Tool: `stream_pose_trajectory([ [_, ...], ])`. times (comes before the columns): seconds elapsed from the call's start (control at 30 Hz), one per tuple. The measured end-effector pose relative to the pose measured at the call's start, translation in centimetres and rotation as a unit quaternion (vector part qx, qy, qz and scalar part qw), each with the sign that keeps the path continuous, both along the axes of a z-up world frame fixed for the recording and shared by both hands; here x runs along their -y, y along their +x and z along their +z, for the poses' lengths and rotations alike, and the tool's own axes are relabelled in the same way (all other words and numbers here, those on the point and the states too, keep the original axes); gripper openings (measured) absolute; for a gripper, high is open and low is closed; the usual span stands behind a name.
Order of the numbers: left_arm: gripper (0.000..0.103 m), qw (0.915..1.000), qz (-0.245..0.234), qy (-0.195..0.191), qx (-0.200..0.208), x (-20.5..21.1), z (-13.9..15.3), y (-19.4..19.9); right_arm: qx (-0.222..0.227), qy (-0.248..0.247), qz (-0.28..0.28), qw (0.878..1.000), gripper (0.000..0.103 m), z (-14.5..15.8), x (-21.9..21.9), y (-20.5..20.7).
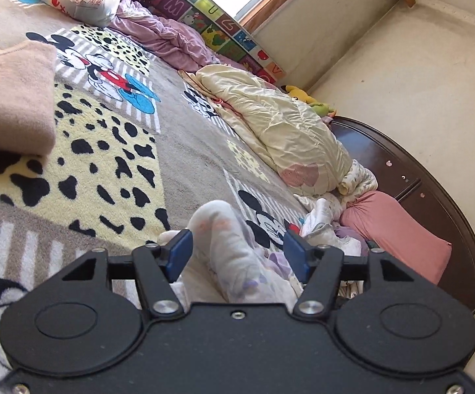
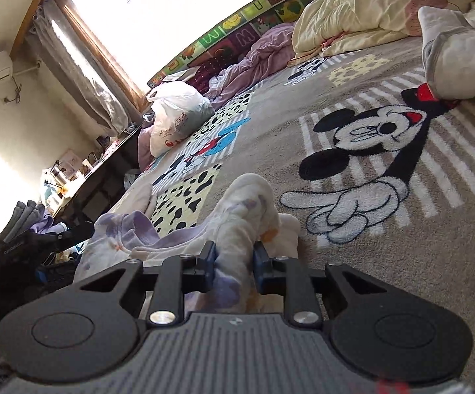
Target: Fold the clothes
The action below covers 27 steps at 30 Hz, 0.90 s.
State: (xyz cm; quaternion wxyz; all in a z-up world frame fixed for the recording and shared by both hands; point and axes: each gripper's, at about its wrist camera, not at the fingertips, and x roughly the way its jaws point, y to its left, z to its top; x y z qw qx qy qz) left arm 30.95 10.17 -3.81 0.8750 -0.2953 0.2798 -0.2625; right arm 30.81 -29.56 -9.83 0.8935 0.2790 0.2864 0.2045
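Note:
A small white garment (image 1: 224,229) with faint purple and orange prints lies bunched on the cartoon-mouse blanket (image 1: 112,151). In the left wrist view a raised fold of it runs between the blue pads of my left gripper (image 1: 237,252). The pads stand apart: the left one is close to the cloth and the right one is clear of it. In the right wrist view my right gripper (image 2: 234,259) is shut on another fold of the same garment (image 2: 247,203), with the cloth pinched between both pads. The rest of the garment trails away to the left.
A folded pink sweater (image 1: 11,98) lies at the left. A cream quilt (image 1: 280,121), a pink pillow (image 1: 398,229), crumpled purple bedding (image 1: 171,39) and a white plastic bag (image 2: 175,111) line the bed's far side. A dark wooden headboard (image 1: 434,203) stands by the wall.

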Motion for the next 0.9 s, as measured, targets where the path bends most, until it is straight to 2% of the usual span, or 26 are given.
stream_pose_trajectory([
  [0.07,0.063,0.9998,-0.006,0.019,0.004,0.7,-0.2,-1.5,0.002,0.008,-0.011,1.0,0.024,-0.1,0.0,-0.4],
  [0.13,0.063,0.9981,-0.016,0.056,0.019,2.6,-0.5,-2.2,0.005,0.024,-0.022,0.999,0.024,-0.4,0.2,-0.7],
  [0.17,0.057,0.9979,-0.021,0.057,0.02,3.2,-0.5,-1.7,0.007,0.036,-0.025,0.999,0.024,-0.6,0.3,-0.9],
  [0.2,0.032,0.9978,-0.027,0.058,0.02,3.9,-0.6,-1.2,0.01,0.045,-0.027,0.999,0.024,-0.7,0.4,-1.0],
  [0.23,0.028,0.9976,-0.032,0.058,0.019,4.5,-0.7,-0.7,0.014,0.052,-0.026,0.998,0.024,-0.7,0.4,-1.1],
  [0.3,0.017,0.9979,-0.058,0.002,0.029,4.3,-0.5,0.3,0.032,0.065,-0.02,0.997,0.024,-0.3,0.6,-1.1],
  [0.37,0.017,0.994,-0.086,-0.06,0.032,3.5,-0.6,1.2,0.054,0.085,-0.01,0.995,0.024,0.5,1.0,-0.9],
  [0.43,0.017,0.9912,-0.094,-0.093,-0.007,2.5,-2.5,3.0,0.072,0.099,0.003,0.993,0.024,1.1,1.3,-0.1],
  [0.5,0.016,0.9853,-0.098,-0.127,-0.059,1.4,-5.0,4.9,0.061,0.11,0.02,0.992,0.024,0.6,1.3,1.5],
  [0.57,0.017,0.983,-0.075,-0.122,-0.115,0.4,-7.4,6.5,0.012,0.123,0.027,0.992,0.024,-1.7,1.4,3.5],
  [0.63,0.019,0.9819,-0.068,-0.122,-0.129,0.3,-8.2,7.2,-0.032,0.14,0.029,0.989,0.024,-4.1,1.5,5.1],
  [0.7,0.02,0.9805,-0.061,-0.122,-0.142,0.2,-8.9,7.8,-0.054,0.172,0.025,0.983,0.02,-5.8,2.1,5.8],
  [0.87,0.02,0.9793,-0.051,-0.124,-0.152,0.4,-9.1,7.4,-0.053,0.151,0.023,0.987,0.021,-5.2,1.9,5.6],
  [0.9,0.02,0.9795,-0.048,-0.12,-0.154,0.4,-8.8,7.2,-0.037,0.13,0.011,0.991,0.027,-4.2,2.0,4.8],
])
